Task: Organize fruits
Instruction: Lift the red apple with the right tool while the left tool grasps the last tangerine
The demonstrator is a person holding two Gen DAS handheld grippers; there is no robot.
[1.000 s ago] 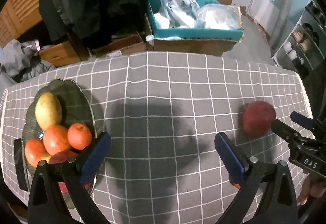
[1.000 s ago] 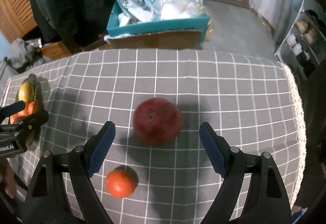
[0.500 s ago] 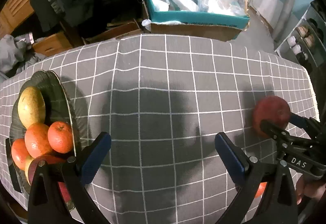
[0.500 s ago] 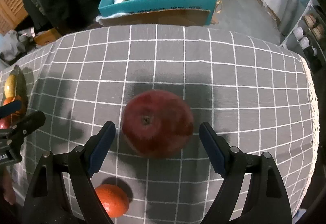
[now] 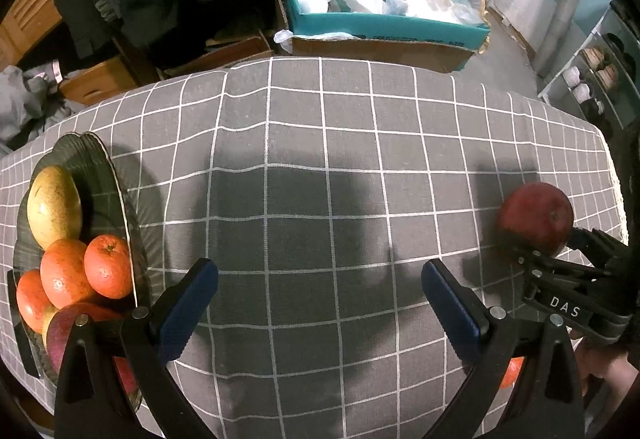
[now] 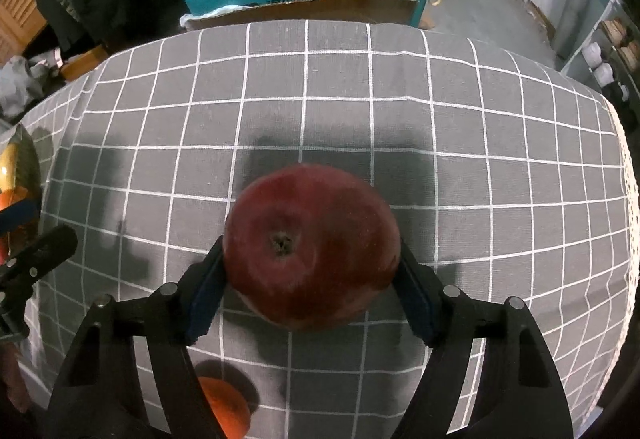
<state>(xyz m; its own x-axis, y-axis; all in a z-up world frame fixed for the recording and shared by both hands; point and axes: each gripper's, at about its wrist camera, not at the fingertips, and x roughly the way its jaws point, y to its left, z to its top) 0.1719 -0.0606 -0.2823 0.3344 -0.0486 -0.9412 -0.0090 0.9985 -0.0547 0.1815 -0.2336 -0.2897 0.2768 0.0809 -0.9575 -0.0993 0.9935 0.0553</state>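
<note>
My right gripper (image 6: pixel 310 281) is shut on a big red apple (image 6: pixel 312 247), its blue pads pressed on both sides of the fruit on the grey checked cloth. The apple also shows at the right of the left wrist view (image 5: pixel 536 219). A loose orange (image 6: pixel 226 411) lies behind the right gripper's left finger. My left gripper (image 5: pixel 320 299) is open and empty above the cloth. To its left a dark glass plate (image 5: pixel 104 175) holds a pear (image 5: pixel 54 205), several oranges (image 5: pixel 106 265) and a red apple (image 5: pixel 72 323).
A teal cardboard box (image 5: pixel 380 27) with plastic bags stands on the floor beyond the table's far edge. Dark clothes hang at the back left. The cloth's right edge (image 6: pixel 628 175) drops off near a shoe rack.
My right gripper moved forward around the big apple and shut on it. My left gripper drifted to the right, away from the plate, still open.
</note>
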